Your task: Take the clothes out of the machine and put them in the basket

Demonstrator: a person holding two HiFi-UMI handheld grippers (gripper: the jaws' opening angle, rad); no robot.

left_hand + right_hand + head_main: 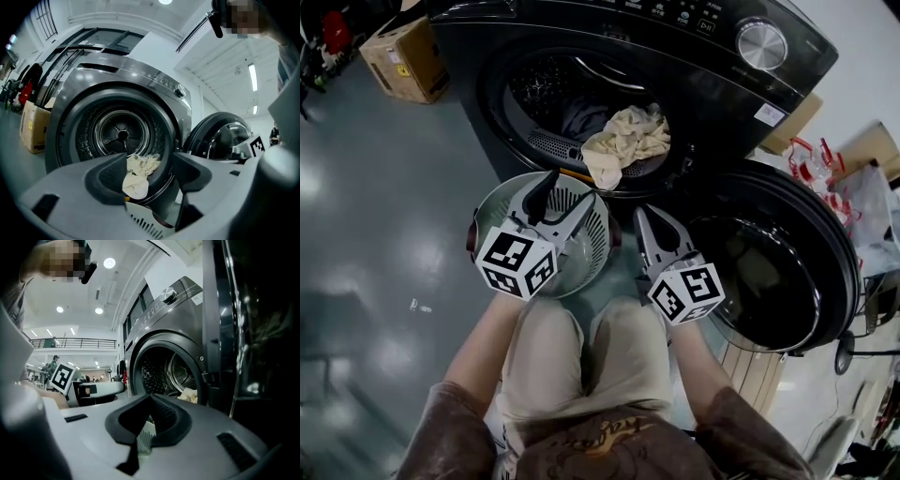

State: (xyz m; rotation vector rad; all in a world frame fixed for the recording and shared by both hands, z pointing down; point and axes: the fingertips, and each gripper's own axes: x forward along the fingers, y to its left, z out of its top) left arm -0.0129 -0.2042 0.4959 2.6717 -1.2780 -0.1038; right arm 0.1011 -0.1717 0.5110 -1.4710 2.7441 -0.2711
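Left tongs [567,194] gape empty, right tongs [647,217] closed — unloading looks barely begun; next I reach for the crumpled cream cloth [628,141] inside the black washing machine [675,56].

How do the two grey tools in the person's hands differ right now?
On the left gripper the fingers stand apart; on the right gripper they are together. The left gripper hangs over the basket; the right gripper is beside it, nearer the open door. Both are empty and carry a marker cube.
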